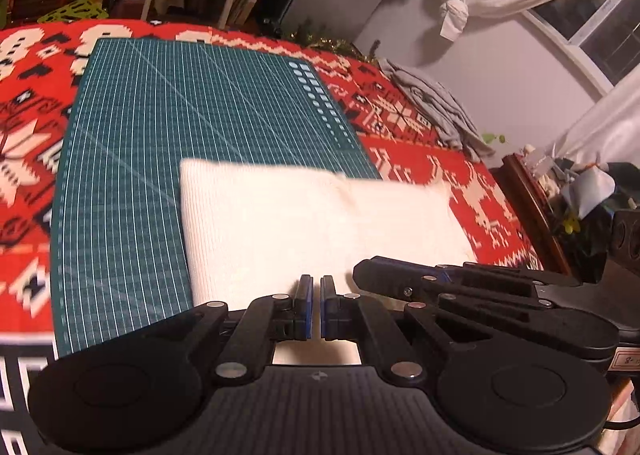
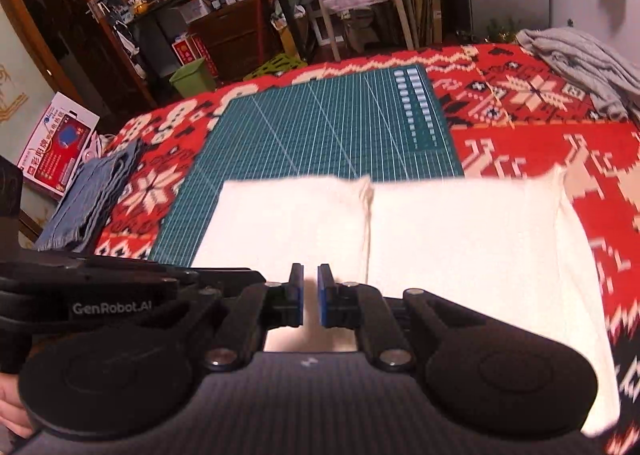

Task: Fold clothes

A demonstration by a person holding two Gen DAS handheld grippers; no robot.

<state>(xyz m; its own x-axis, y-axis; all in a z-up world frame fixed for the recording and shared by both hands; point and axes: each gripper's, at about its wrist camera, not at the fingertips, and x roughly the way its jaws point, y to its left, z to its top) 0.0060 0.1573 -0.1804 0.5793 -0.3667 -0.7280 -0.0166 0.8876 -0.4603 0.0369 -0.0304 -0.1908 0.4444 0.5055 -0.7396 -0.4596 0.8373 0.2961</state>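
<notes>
The white garment (image 2: 460, 255) lies flat, partly on the green cutting mat (image 2: 320, 127) and partly on the red patterned blanket (image 2: 540, 143) past the mat's right edge. It looks already doubled: a seam or folded edge runs from 12 to 6 o'clock through it, and its long axis goes 9 to 3 o'clock across my view.

From my right hand-held gripper (image 2: 311, 295) the cloth spreads from 12 round to 3 o'clock, the fold line just right of the fingers. From my left hand-held gripper (image 1: 316, 305) it sits at 12 to 2 o'clock. Both grippers hang over the near edge side by side, jaws parted by a narrow gap with nothing clamped.

I judge the right one nearer the free right end.

A grey garment (image 2: 588, 63) lies crumpled at 2 o'clock; folded blue denim (image 2: 92, 199) at 9 o'clock.
</notes>
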